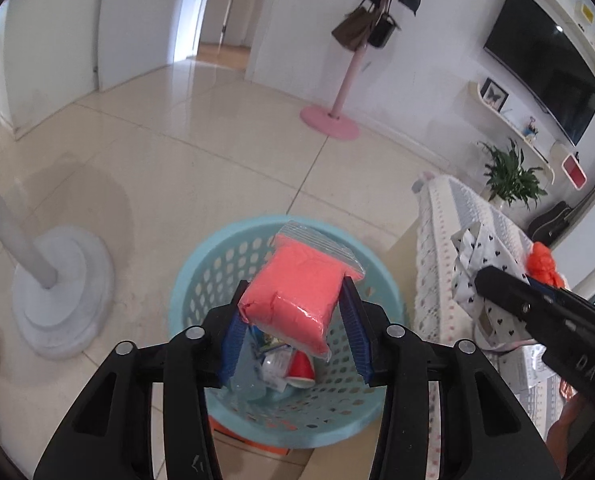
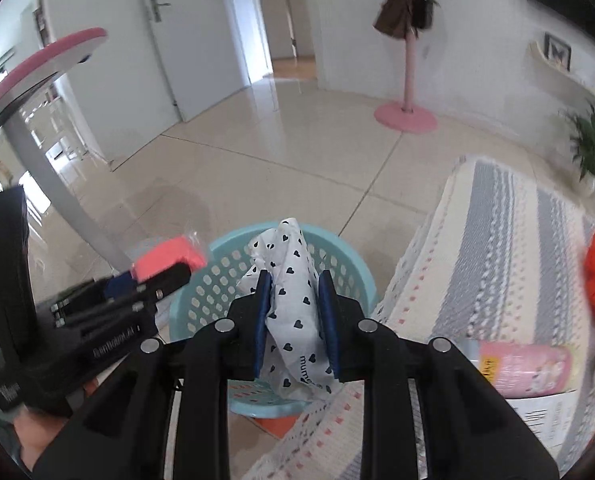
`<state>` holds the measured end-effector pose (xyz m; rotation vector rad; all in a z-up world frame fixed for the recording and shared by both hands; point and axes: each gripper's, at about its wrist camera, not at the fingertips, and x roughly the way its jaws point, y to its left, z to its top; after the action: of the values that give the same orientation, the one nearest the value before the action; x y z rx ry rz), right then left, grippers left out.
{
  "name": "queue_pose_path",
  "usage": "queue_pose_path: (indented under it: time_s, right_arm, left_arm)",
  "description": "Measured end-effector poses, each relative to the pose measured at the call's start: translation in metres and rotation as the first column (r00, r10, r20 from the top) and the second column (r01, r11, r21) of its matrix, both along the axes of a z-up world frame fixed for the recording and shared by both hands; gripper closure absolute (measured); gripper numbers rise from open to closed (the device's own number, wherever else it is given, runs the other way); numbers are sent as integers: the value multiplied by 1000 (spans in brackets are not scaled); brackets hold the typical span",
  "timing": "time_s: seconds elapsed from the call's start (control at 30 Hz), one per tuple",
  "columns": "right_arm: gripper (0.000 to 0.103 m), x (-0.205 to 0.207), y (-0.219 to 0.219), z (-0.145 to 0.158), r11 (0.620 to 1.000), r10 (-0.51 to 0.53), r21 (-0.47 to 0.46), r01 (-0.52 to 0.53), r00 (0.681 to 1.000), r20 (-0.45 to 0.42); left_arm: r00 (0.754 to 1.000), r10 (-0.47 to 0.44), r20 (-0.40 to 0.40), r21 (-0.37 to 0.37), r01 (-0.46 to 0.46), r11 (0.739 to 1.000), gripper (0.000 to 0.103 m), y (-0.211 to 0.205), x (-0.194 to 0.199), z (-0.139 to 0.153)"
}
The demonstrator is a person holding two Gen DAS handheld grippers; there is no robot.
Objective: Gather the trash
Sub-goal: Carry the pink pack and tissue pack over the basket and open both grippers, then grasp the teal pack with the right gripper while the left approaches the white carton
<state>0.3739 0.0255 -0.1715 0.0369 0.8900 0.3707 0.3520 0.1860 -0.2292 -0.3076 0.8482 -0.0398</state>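
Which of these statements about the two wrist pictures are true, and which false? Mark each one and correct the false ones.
1. The left gripper holds a coral-pink packet in a clear zip bag. True.
2. The right gripper is empty. False: it is shut on a white wrapper printed with dark hearts.
3. The basket under the grippers is light blue with holes in its wall. True.
4. The basket is empty. False: several items, one of them red, already lie at its bottom.
5. A pink coat stand stands on the tiled floor beyond the basket. True.
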Motion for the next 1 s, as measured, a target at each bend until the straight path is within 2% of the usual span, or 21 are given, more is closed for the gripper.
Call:
queue_pose_path:
  time_s: [0.07,0.13,0.17,0.23,0.3,0.43,0.53,0.63,0.73,0.77,0.93,1.0]
  right_arm:
    - [71,6,-1,-6,1000,-8,7,8,1000,-21]
    - [70,10,-4,-8,1000,-15,14,15,1000,-22]
    - [69,10,-5,-9,1000,-17,18,18,1000,-23]
    - [58,7,-11,-7,999,-24,35,24,1000,-15]
    - [55,2,-17,-1,999,-23,39,23,1000,8]
    - [55,-11,-31,13,998,-16,66,15,1000,23]
    - [55,-31,-50,34,996,-20,84,14,998,68]
    - [55,-64,-81,65,997,-37,79,25,987,158]
    - [55,-99,-124,90,996,-82,59,70,967,240]
    - [54,-108,-138,96,995,-100,52,89,961,257]
    - [49,-156,-217,105,974,-222,23,226,924,310]
    - [49,-178,-245,93,967,-246,14,253,924,292]
  left_arm:
    - [1000,-7,-16,-14,7,1000,51,2,8,-6]
    - [1000,-4,-23,-12,4,1000,32,3,11,-12]
    - [1000,-3,-25,-8,3,1000,32,3,12,-13]
    - [1000,-8,-23,-8,8,1000,32,1,11,-13]
    - [1000,-13,-18,-15,13,1000,32,0,9,-11]
    - [998,-43,37,-30,44,999,32,-13,-2,9]
    - [993,-81,87,-36,85,996,33,-28,-12,29]
    - [978,-143,152,-40,151,988,33,-50,-28,55]
    - [952,-229,203,-41,242,969,33,-82,-45,79]
    - [936,-275,219,-35,289,957,33,-99,-52,87]
    - [901,-375,219,-42,392,919,33,-157,-66,89]
    - [901,-387,193,-38,401,915,33,-177,-69,79]
